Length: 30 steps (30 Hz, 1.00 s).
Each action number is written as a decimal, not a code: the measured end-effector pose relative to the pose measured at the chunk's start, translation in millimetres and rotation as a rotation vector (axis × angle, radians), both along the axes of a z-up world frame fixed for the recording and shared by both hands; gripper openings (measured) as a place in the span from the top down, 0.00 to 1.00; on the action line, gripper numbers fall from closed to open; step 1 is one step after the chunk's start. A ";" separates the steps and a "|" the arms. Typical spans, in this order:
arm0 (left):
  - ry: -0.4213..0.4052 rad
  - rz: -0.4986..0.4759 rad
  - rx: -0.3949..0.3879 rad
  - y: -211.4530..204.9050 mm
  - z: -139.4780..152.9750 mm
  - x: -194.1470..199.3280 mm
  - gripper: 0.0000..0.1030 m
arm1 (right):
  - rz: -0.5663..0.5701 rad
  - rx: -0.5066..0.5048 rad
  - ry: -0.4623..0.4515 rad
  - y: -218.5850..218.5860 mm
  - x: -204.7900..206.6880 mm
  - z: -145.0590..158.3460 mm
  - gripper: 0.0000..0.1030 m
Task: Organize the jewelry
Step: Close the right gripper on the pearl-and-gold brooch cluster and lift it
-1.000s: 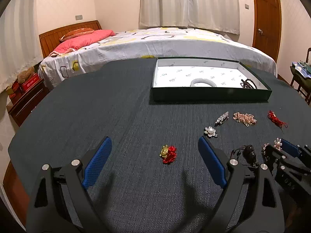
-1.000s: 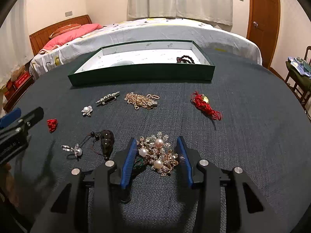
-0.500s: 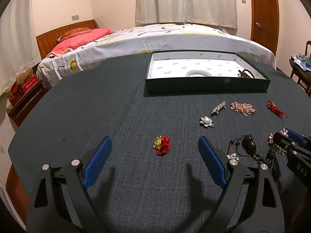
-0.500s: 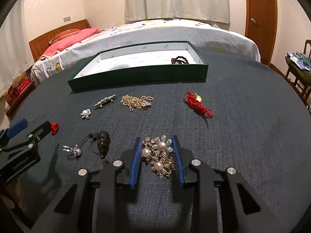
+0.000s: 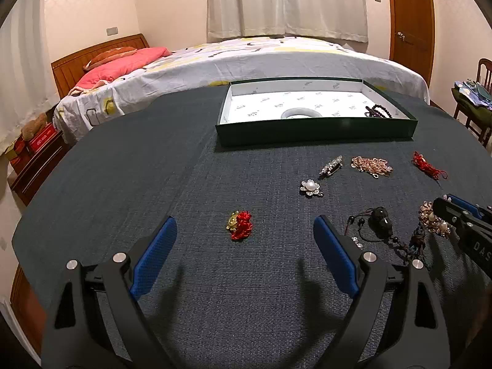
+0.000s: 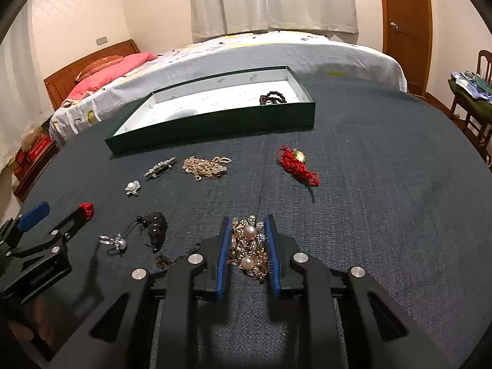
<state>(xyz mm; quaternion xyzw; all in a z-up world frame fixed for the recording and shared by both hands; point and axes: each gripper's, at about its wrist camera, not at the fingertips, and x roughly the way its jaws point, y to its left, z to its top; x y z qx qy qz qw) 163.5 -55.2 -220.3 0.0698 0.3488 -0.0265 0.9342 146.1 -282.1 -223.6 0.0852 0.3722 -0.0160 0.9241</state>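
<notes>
Right hand-held gripper point(image 6: 247, 236), bottom centre of the right wrist view: jaws narrow and closing, blue pads point(image 6: 223, 255) flanking a gold-and-pearl brooch cluster point(image 6: 248, 247) on the worktop point(image 6: 384, 215). Pads looked right against the cluster's sides; firm grip couldn't be confirmed.

Left hand-held gripper point(image 5: 244, 253), bottom of the left wrist view: jaws wide apart, holding nothing, over bare worktop. Small red-and-gold charm point(image 5: 240, 225) lay just beyond the tips, between them, untouched.

Green box point(image 6: 215, 123), white lining, sat at upper centre of the frame. Inside: white bangle point(image 5: 301, 113) near the front wall, dark bead bracelet point(image 6: 273, 97) at the right end.

Loose in front of the box: rhinestone bar clip point(image 6: 160, 167), gold chain pile point(image 6: 206, 167), red cord charm point(image 6: 296, 166), pearl flower brooch point(image 6: 132, 188), black pendant on cord point(image 6: 155, 230), pearl earring point(image 6: 114, 242).
</notes>
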 end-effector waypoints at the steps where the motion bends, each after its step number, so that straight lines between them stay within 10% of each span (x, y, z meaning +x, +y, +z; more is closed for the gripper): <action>1: 0.001 0.000 -0.001 -0.3 -0.3 0.3 0.14 | 0.001 -0.001 0.001 0.0 0.2 0.2 0.77; 16: 0.018 -0.015 -0.021 -2.9 -3.8 1.7 0.14 | 0.010 -0.019 0.048 2.9 3.8 -9.4 0.48; 30: 0.030 -0.048 -0.011 -17.0 -7.5 -2.0 0.15 | 0.050 0.010 -0.002 -2.3 -7.1 0.8 0.82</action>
